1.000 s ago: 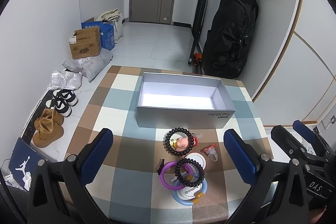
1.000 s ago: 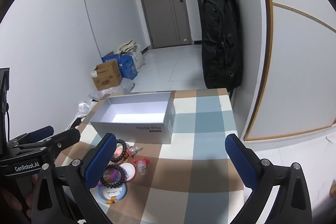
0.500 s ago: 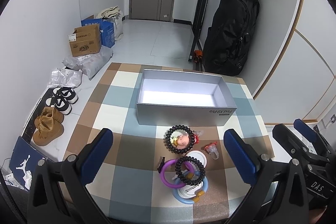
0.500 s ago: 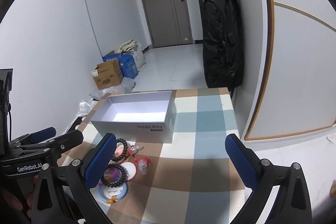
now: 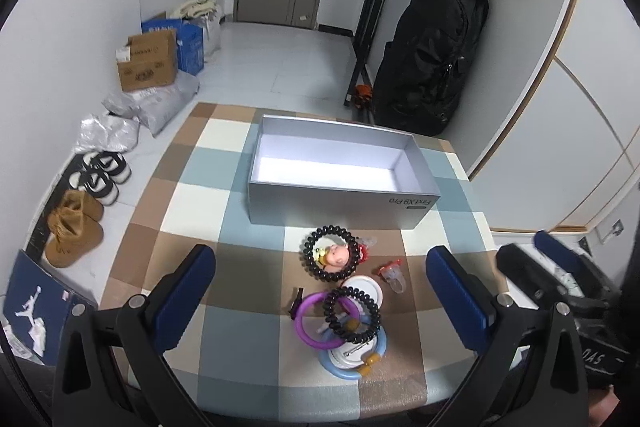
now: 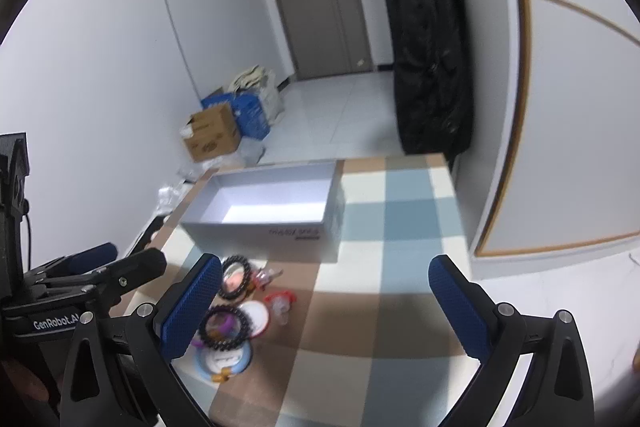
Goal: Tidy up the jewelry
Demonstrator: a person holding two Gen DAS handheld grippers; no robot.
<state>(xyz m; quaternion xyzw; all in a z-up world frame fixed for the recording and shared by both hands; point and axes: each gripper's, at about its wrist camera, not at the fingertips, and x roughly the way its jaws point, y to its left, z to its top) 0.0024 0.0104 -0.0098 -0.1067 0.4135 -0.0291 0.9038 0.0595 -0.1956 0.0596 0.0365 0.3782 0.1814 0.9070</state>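
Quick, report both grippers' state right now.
Left gripper: open, holding nothing, above the black beaded bracelets on the checked tablecloth.
Right gripper: open, holding nothing.

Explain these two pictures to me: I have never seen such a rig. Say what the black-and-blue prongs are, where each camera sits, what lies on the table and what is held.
There is no robot here. A person holds a hand-operated two-finger gripper in each hand, and each carries a wide-angle camera looking along its blue-padded fingers.

One picture comes from the left gripper, the other from the right gripper. Both stand open and hold nothing.

On the checked tablecloth stands an open grey box, empty as far as one can see. In front of it lie a black beaded bracelet around a small figure, a second black bracelet over a purple ring, a light blue ring and a small red-topped piece.
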